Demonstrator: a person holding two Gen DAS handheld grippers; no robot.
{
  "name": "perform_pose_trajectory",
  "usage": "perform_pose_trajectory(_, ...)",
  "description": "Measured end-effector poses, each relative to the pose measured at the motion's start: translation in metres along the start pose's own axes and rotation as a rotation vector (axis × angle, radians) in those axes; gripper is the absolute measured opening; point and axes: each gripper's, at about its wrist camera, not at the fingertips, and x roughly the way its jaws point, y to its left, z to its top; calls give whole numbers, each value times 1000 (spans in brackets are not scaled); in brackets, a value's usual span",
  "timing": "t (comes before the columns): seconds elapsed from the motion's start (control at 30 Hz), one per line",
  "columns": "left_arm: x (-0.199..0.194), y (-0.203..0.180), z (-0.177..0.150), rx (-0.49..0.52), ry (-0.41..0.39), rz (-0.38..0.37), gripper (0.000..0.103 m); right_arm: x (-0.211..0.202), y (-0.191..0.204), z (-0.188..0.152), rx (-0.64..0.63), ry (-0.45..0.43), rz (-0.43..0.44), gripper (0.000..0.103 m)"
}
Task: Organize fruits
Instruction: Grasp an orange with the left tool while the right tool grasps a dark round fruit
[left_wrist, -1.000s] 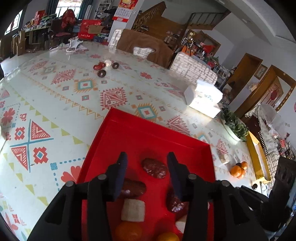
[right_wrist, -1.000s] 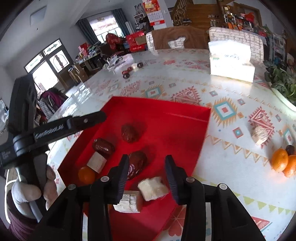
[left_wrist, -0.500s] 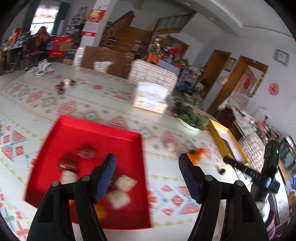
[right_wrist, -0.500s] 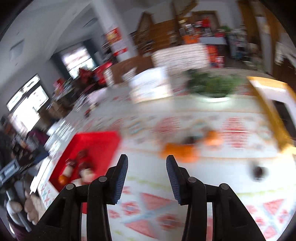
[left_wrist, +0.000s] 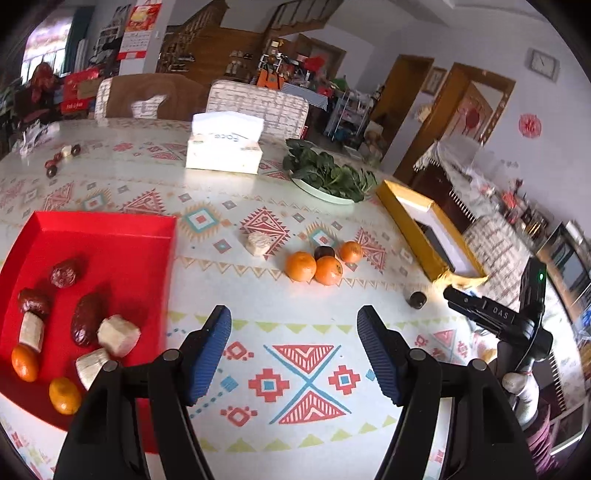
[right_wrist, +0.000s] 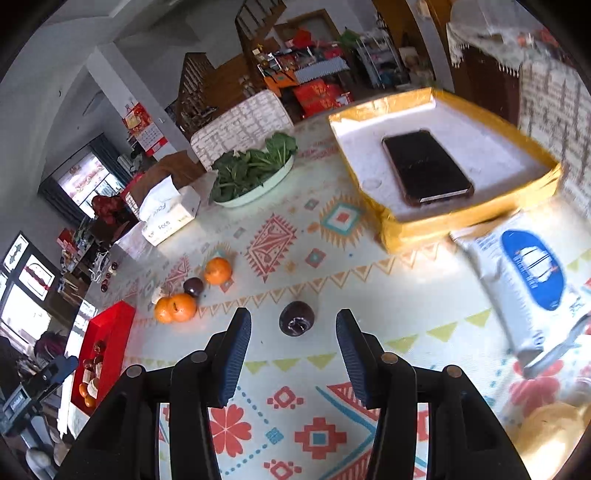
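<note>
Red tray (left_wrist: 110, 236), at 9 o'clock in the left wrist view: three dark red dates, three pale cut chunks, two small oranges; loose on the patterned table (left_wrist: 295, 369), three oranges (left_wrist: 301, 266), one dark fruit (left_wrist: 324, 252) among them, one pale chunk (left_wrist: 258, 243) at 11 o'clock of them, one dark plum (right_wrist: 296, 318) apart. Left gripper (left_wrist: 293, 347): jaws wide, nothing held, bare cloth beneath. Right gripper (right_wrist: 293, 347): jaws opening, pads clear of the plum standing between their tips, with the yellow box (right_wrist: 461, 218) edge at 2 o'clock and free table at 10 o'clock.
</note>
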Motion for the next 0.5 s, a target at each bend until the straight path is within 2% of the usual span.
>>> perform_pose_trajectory(0.13, 20, -7, 3, 31, -4, 36, 70, 18, -1, 1, -12, 12, 5, 52)
perform_pose_trajectory(0.27, 57, -8, 8, 46, 21, 46, 70, 39, 1, 0, -20, 34, -12, 52)
perform_pose_trajectory(0.33, 77, -10, 11, 69, 43, 51, 58, 47, 3, -1, -28, 44, -17, 52)
perform_pose_trajectory(0.4, 93, -11, 15, 97, 57, 59, 53, 53, 3, -2, -35, 55, -2, 52)
perform_pose_trajectory(0.5, 109, -11, 19, 111, 71, 71, 52, 56, 5, -2, -60, 51, -3, 53)
